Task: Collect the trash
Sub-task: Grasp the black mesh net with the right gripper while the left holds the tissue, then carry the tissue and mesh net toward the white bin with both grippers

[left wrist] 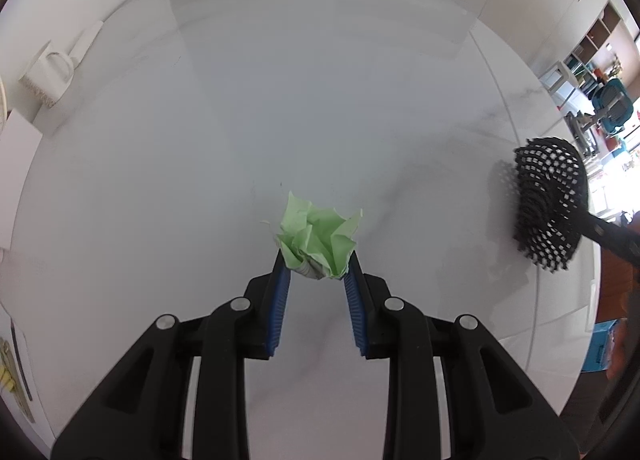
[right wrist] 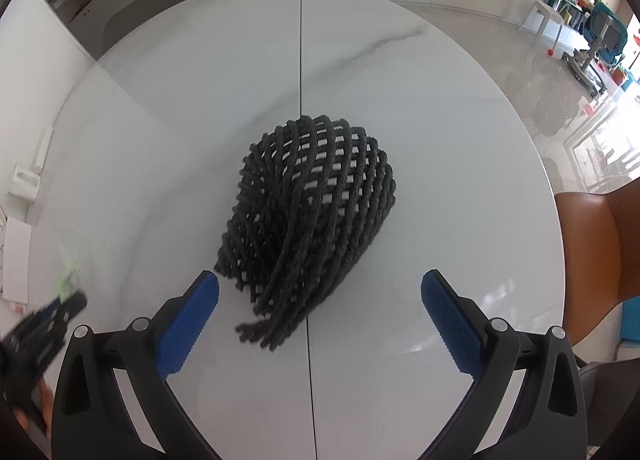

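The jaws of the left gripper (left wrist: 316, 260) pinch a crumpled green paper (left wrist: 318, 238) above the white tabletop (left wrist: 320, 100); it looks light and soft. The right gripper (right wrist: 320, 300) hangs spread over the black rope basket (right wrist: 312, 204) at the right.

A round white marble-look table (right wrist: 400, 72), seamed down its middle, carries a black rope-mesh basket (right wrist: 316, 196).
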`<control>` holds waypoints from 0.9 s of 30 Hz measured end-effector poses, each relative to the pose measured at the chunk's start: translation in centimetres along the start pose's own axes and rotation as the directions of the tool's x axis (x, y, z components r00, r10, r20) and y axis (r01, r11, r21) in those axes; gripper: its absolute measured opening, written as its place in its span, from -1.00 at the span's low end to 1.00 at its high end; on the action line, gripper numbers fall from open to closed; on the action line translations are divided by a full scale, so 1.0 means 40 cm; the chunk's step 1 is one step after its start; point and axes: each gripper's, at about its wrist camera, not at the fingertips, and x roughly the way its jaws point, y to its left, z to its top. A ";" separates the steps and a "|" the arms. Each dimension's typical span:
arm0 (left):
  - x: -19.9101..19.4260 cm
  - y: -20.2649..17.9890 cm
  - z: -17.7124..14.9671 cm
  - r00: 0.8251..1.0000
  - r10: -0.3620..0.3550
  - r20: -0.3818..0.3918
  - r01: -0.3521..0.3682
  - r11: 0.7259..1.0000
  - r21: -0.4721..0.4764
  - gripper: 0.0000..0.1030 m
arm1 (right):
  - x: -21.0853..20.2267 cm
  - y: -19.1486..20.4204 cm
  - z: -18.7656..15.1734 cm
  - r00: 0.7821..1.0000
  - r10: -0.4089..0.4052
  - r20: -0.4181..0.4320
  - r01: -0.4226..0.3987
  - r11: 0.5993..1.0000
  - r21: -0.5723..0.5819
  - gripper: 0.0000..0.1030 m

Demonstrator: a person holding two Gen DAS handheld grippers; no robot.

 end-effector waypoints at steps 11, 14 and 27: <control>-0.067 -0.013 -0.108 1.000 -0.018 -0.004 0.018 1.000 -0.017 -0.47 | 0.041 0.016 0.000 0.998 0.056 -0.005 -0.056 0.998 -0.026 -0.33; -0.086 -0.022 -0.128 1.000 -0.029 -0.001 0.029 0.999 -0.027 -0.47 | -0.002 0.019 -0.030 0.998 0.058 0.034 -0.055 0.995 -0.085 -0.56; -0.220 -0.120 -0.283 0.997 -0.082 0.016 0.080 0.994 0.080 -0.47 | -0.248 -0.060 -0.319 0.996 0.080 0.034 -0.070 0.973 -0.220 -0.56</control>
